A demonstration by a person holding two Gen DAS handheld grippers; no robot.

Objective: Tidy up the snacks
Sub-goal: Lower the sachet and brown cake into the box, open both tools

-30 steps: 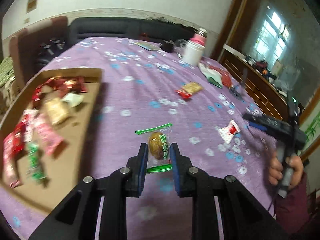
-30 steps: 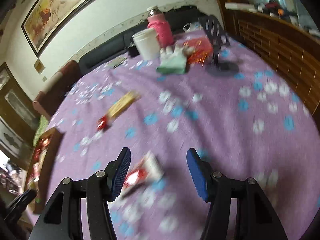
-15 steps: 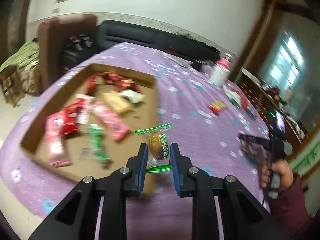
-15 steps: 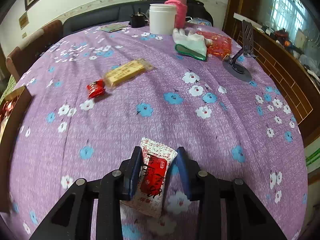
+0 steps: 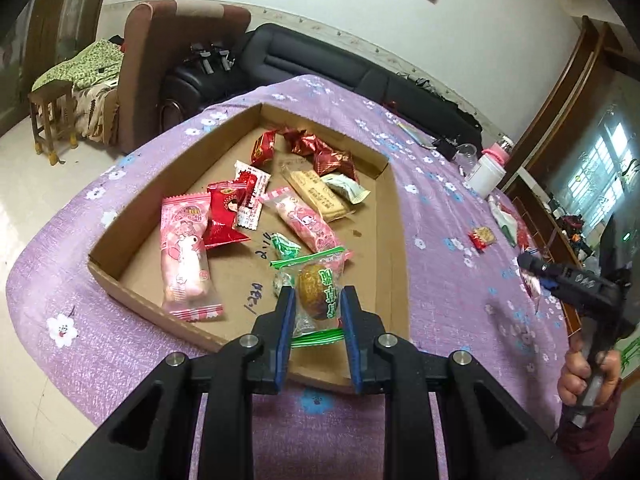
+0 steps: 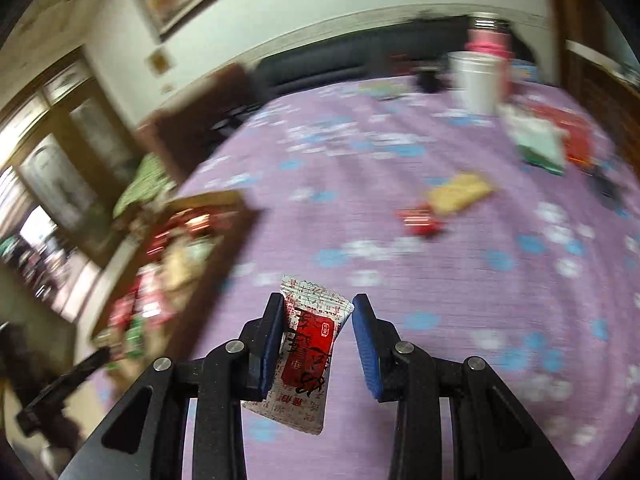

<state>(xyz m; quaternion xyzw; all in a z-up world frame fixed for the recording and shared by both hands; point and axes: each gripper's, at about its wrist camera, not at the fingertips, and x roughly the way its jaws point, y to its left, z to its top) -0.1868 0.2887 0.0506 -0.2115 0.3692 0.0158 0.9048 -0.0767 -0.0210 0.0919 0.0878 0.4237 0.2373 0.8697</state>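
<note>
The left gripper (image 5: 316, 312) pinched a clear, green-edged packet (image 5: 316, 292) with a brown snack inside, held over the near end of the cardboard tray (image 5: 394, 240). In the tray lay pink, red and beige wrapped snacks (image 5: 248, 208). The right gripper (image 6: 318, 334) carried a white-and-red sachet (image 6: 306, 344) above the purple flowered cloth (image 6: 460, 304) — its jaws were narrowed about the sachet, the left pad touching it. Farther off on the cloth lay a small red sweet (image 6: 420, 220) beside a yellow biscuit packet (image 6: 460, 192) — both blurred.
</note>
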